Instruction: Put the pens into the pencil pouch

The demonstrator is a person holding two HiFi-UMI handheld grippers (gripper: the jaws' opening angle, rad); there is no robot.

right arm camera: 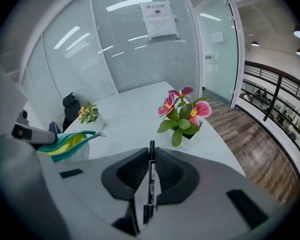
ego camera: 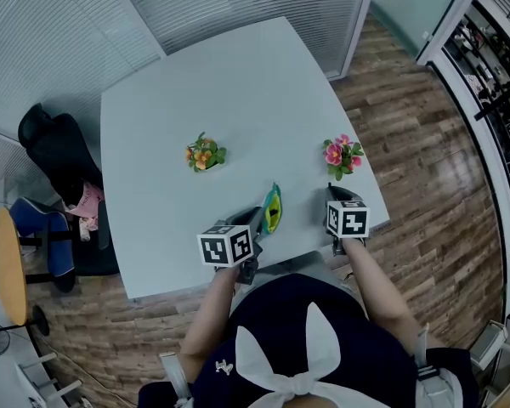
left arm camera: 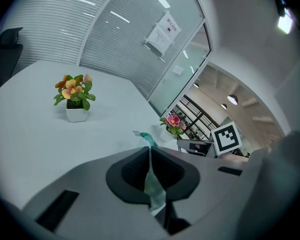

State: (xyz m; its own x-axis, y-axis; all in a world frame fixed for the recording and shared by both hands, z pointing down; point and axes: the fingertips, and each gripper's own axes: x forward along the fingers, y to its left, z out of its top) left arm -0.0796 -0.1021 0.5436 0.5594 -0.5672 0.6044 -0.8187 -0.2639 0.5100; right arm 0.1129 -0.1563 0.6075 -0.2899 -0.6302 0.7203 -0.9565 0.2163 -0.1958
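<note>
Here, the left gripper (ego camera: 257, 219) is pressed shut on the teal edge of the pouch (ego camera: 273, 208), holding it at the near part of the table (ego camera: 221, 83). The pouch's zip mouth gapes and its yellow lining shows. The right gripper (ego camera: 335, 192) hangs just to the pouch's right, apart from it. Its jaws pinch a black pen (right arm camera: 150, 176), which lies along the gap between them with one end poking out past the tips. Orange flowers (ego camera: 205, 154) and pink flowers (ego camera: 342, 155) stand in pots farther back on the table.
</note>
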